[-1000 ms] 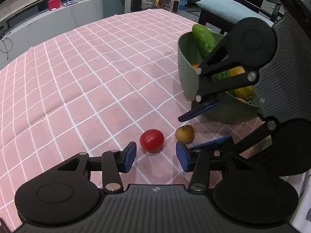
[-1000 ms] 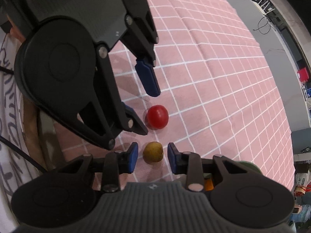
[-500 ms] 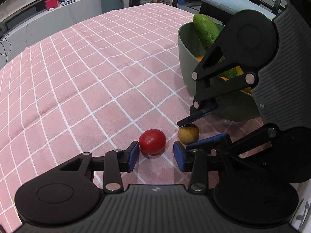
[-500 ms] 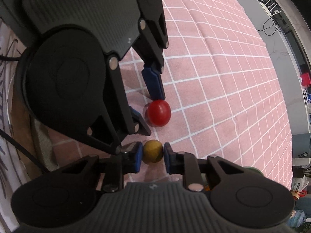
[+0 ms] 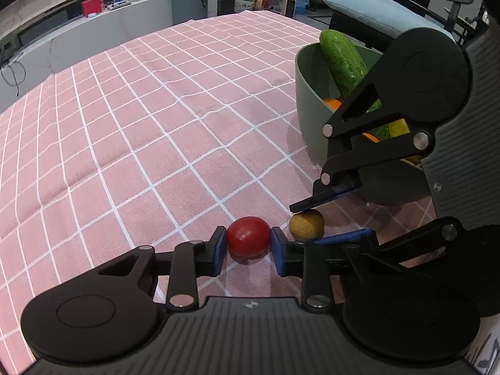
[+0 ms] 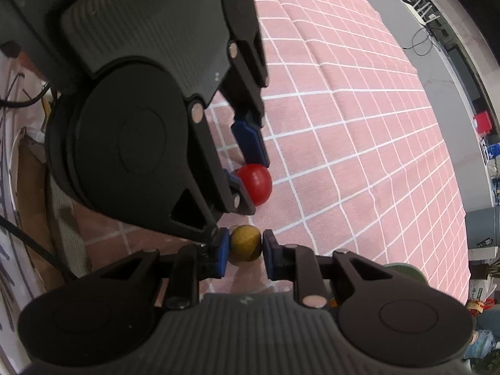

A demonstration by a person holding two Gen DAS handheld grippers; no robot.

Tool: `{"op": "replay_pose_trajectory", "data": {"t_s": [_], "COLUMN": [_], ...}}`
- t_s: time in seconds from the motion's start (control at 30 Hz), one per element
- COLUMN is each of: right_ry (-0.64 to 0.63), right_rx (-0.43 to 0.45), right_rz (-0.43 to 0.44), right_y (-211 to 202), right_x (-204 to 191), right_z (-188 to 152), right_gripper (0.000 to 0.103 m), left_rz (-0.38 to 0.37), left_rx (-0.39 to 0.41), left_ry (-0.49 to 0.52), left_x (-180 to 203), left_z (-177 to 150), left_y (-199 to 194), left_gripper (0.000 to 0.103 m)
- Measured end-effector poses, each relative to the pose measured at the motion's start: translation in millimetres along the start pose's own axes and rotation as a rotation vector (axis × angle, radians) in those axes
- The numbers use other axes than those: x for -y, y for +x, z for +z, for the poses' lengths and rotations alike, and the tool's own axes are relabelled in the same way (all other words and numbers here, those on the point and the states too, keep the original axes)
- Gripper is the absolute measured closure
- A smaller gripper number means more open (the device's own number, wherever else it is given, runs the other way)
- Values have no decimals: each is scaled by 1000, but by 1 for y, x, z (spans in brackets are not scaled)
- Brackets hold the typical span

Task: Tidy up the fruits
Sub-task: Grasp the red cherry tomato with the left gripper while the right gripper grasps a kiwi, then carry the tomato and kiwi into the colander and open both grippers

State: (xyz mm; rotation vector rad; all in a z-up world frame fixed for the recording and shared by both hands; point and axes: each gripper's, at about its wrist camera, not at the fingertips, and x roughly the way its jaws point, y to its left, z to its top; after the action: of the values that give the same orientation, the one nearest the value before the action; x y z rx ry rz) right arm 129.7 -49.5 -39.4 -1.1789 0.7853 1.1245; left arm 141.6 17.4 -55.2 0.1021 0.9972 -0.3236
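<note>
A red tomato (image 5: 248,236) sits on the pink checked cloth, with my left gripper (image 5: 247,251) shut on it, blue pads touching both sides. A small yellow-brown round fruit (image 5: 306,224) lies just right of it. My right gripper (image 6: 244,250) is shut on that yellow-brown fruit (image 6: 245,247). The tomato also shows in the right wrist view (image 6: 254,183), held by the left gripper's fingers (image 6: 250,140). A green bowl (image 5: 307,118) holds a cucumber (image 5: 343,59) and orange and yellow fruit.
The pink checked tablecloth (image 5: 140,125) stretches far to the left and back. A chair with a pale blue cushion (image 5: 375,15) stands behind the bowl. A grey bin (image 5: 189,1) and a counter lie beyond the table's far edge.
Both grippers have moved in and closed: the left one onto the tomato, the right one onto the yellow-brown fruit. Both fruits stay on the cloth.
</note>
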Motion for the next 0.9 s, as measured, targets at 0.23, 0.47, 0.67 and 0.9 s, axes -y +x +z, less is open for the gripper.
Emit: {"op": "replay_pose_trajectory", "data": {"t_s": [0.23,0.47,0.67,0.9], "right_ry": [70,240,444,708], "right_rx": [41,140,257,348], "right_rz": [-25,-47,-57,-124], "right_y": [-13,-44,-74,-110], "right_x": [2,16,34,51], "right_z": [-5,-24,-53,-101], "right_gripper": [85,85,85,85], "left_rz": [-15,-53,-61,-90], "left_rx": [-3,28,89,189], "left_ry": [-66,-162,-213,-271], "left_x": [-4,-12,-10,-5], "left_z": [-4,-10,-10,6], "left_y": [-6,-25,-50,-83], "left_gripper": [70,70,70,70]}}
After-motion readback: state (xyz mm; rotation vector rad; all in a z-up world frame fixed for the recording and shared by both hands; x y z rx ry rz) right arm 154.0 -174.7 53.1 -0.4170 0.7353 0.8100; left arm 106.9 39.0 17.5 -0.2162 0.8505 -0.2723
